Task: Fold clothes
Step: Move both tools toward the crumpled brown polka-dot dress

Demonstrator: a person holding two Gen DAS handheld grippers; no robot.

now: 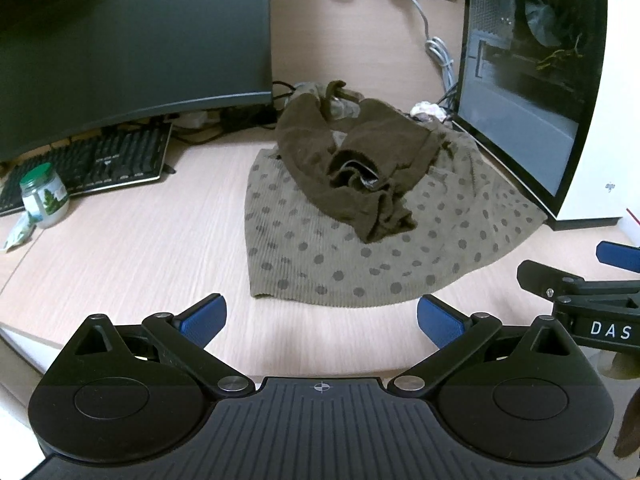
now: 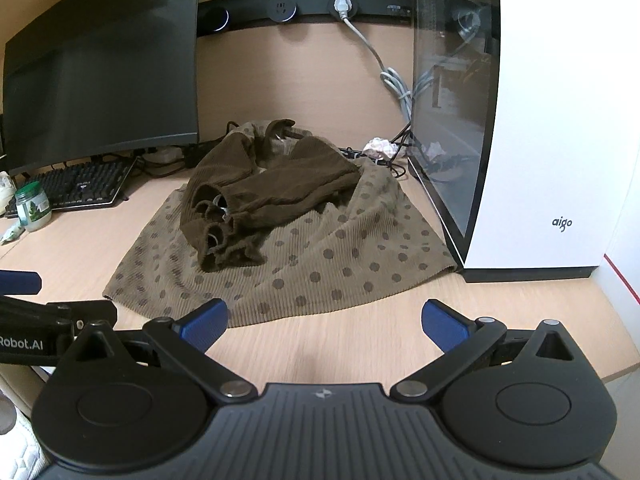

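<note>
An olive corduroy garment with dark polka dots (image 1: 384,264) lies spread on the wooden desk (image 1: 140,248). Its dark brown top part (image 1: 360,160) is bunched in a heap on it. The garment also shows in the right wrist view (image 2: 320,272) with the brown heap (image 2: 256,188) on it. My left gripper (image 1: 320,320) is open and empty, just short of the garment's near hem. My right gripper (image 2: 324,322) is open and empty at the near hem. The right gripper shows at the right edge of the left wrist view (image 1: 580,292).
A dark monitor (image 1: 132,40) and black keyboard (image 1: 92,164) stand at the left, with a green-lidded glass jar (image 1: 42,196). A white PC case with a glass side (image 2: 520,120) stands right against the garment. A grey cable (image 2: 384,68) and crumpled tissue (image 2: 378,147) lie behind.
</note>
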